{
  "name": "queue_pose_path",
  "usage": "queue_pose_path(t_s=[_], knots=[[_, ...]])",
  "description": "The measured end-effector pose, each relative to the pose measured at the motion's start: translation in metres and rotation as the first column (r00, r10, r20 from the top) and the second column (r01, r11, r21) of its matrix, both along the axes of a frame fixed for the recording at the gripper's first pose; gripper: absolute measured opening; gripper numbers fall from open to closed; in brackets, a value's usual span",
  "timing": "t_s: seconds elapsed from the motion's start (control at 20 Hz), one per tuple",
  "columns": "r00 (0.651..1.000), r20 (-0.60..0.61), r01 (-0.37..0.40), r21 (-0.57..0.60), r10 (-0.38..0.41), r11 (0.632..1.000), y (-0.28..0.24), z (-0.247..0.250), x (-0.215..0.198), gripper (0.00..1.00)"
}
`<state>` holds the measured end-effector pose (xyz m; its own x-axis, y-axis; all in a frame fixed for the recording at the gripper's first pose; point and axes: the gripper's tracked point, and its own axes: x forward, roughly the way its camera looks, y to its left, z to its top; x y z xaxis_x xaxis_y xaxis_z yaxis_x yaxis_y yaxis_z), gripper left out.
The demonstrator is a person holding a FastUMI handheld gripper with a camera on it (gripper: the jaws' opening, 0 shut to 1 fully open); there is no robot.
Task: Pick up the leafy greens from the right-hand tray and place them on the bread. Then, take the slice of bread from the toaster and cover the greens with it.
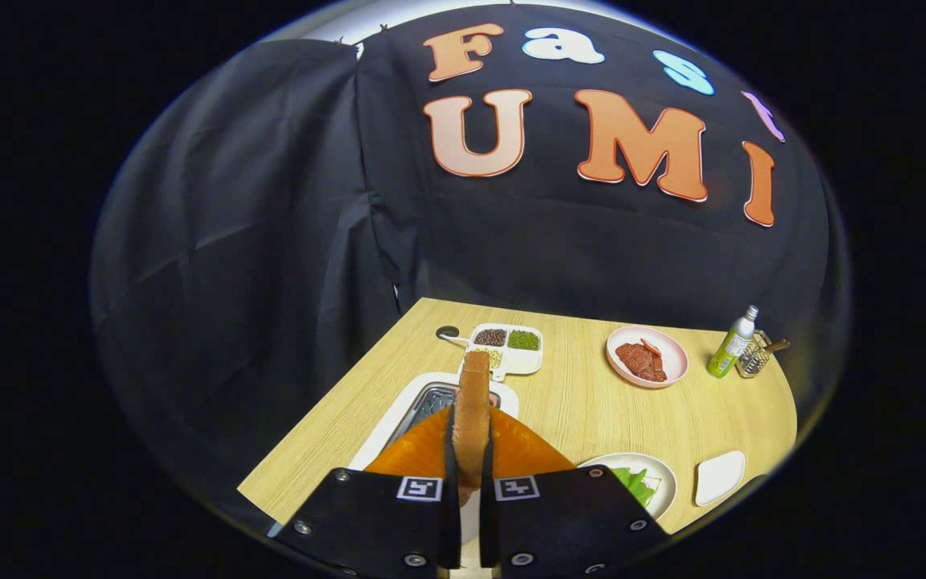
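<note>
Gripper (469, 462) clamped on upright slice of bread (473, 410), toaster (431, 402) beneath and just ahead, divided dish (509, 347) beyond it, plate of meat (646, 356) to its right, bottle (732, 342) further right, plate of greens (641, 481) right of fingers (448, 450), small dish (719, 476) beside it.

You have a golden-brown slice of bread (473, 418) pinched edge-on in your gripper (469, 450), whose plates carry small black-and-white square markers. The toaster (415, 414) under it is white with a grey metal slot. The table (583, 402) is pale, fine-grained wood. Beyond lie a white divided dish (511, 362) of dark red, green and yellowish grains, and a pink plate (668, 354) with reddish-brown meat. A white plate (660, 474) holds green leafy greens (632, 481); the bottle (731, 344) is light green.
</note>
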<state>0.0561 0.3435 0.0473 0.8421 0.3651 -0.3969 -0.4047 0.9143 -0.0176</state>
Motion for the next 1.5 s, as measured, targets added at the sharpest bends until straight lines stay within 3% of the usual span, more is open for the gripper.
queue_pose_path(t_s=[0.25,0.45,1.1,1.5], knots=[[1.0,0.005,-0.001,0.049,0.0,0.999,-0.015,0.015,-0.001,0.09],[0.998,0.05,0.027,-0.02,-0.026,0.999,-0.045,0.011,0.002,0.09],[0.992,-0.074,0.099,-0.031,-0.101,0.995,-0.132,-0.068,0.007,0.09],[0.983,-0.152,0.108,0.007,-0.106,0.994,-0.151,-0.113,0.006,0.1]])
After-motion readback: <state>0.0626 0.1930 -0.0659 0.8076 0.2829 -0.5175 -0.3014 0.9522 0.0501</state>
